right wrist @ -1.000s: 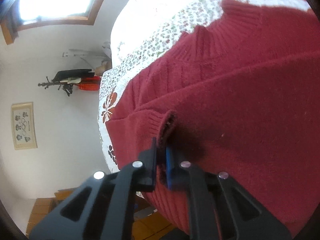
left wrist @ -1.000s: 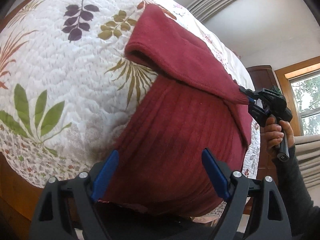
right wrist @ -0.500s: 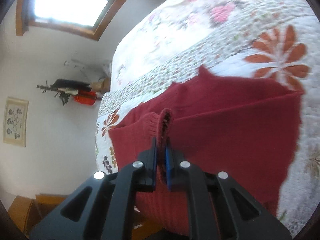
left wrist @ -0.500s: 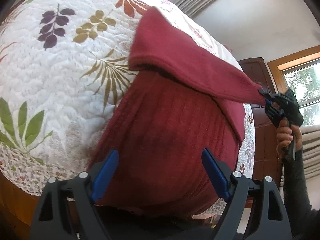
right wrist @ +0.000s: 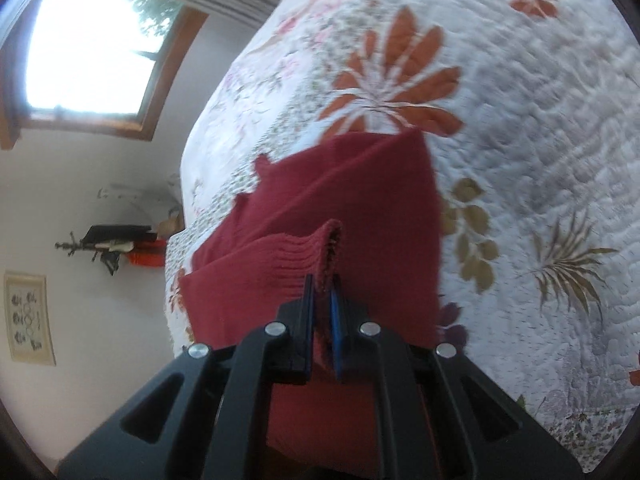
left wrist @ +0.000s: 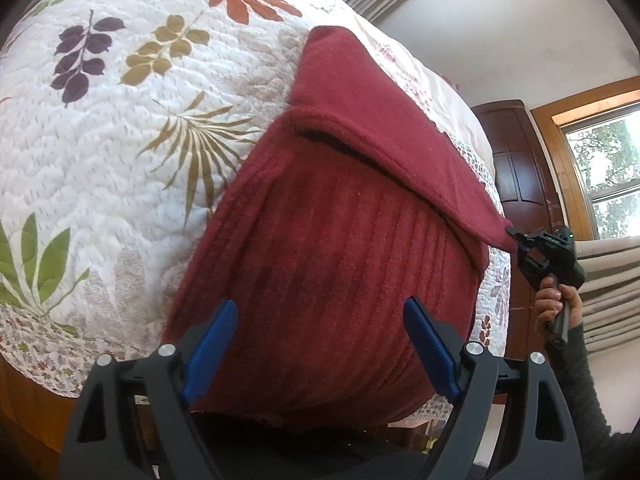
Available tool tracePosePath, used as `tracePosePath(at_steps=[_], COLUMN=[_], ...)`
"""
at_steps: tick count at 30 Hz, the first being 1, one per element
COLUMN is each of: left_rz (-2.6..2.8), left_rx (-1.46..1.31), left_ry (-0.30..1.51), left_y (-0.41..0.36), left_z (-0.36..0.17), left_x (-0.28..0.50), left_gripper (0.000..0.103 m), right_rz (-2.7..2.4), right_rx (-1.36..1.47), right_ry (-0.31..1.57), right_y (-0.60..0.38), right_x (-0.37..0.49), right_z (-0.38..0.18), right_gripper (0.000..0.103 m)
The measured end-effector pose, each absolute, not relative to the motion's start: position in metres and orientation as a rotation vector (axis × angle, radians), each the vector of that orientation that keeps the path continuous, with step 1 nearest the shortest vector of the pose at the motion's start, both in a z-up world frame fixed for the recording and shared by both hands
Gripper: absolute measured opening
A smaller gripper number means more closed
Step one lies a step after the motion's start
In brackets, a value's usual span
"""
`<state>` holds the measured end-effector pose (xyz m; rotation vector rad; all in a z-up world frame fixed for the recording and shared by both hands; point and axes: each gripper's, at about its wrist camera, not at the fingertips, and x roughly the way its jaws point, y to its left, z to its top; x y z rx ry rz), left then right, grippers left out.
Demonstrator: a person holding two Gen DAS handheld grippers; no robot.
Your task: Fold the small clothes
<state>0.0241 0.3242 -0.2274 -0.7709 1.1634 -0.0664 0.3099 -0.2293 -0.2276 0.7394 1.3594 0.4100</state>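
left gripper nearest the lens, blue-padded fingers spread wide, nothing between them; it hovers over the near ribbed part of the red sweater. sweater lies on the leaf-print quilt of a bed, near the quilt's edge. one sleeve is drawn across the body toward the right, taut, its fold edge raised off the ribbed knit below. at the far right the right gripper pinches the sleeve end; a hand with a dark cuff holds its handle.

right wrist view: right gripper clamped on the ribbed cuff, fingers nearly together with knit bunched between. beyond it the sweater's body lies flat on the quilt. further off: white wall, wood-framed window, a framed picture. left view background: dark wooden door, window.
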Motion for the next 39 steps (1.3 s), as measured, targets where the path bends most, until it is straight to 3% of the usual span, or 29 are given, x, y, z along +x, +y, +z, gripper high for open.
tracePosePath(at_steps=[10,12,19,21,28,29,30,39], left_rz=[-0.074,-0.08,-0.095,-0.094,-0.102,-0.101,-0.097,-0.083], left_rx=[-0.765,-0.761,-0.752,-0.755,-0.745,-0.746,-0.748,-0.763], left_ry=[1.184,1.185,1.192,1.199,1.203,1.202,1.202,1.202], left_y=[0.317,0.314,0.305,0.303,0.295,0.295,0.295,0.3], left_z=[-0.233,-0.232,-0.23,-0.234,-0.234,-0.235,-0.235,-0.238], left_x=[0.033,0.038,0.047,0.049,0.053,0.052,0.052,0.045], left_gripper=[0.085,0.085,0.085,0.085,0.085,0.085,0.085,0.085], right_rz=[0.409,0.422,0.324,0.333,0.357,0.36,0.37,0.347], right_rx=[0.761,0.758,0.747,0.722,0.757,0.763,0.775,0.755], right_ry=[1.368,1.384,1.362,1.373,1.433,1.432,1.427,1.37], right_y=[-0.233,-0.232,-0.254,-0.25,-0.232,-0.23,-0.23,-0.237], right_x=[0.309,0.311,0.308,0.307,0.308,0.307,0.308,0.31], right_z=[-0.239,-0.241,-0.237,-0.237,-0.26,-0.26,-0.26,-0.246], right_gripper=[0.006,0.012,0.013,0.021,0.03,0.023,0.005,0.005])
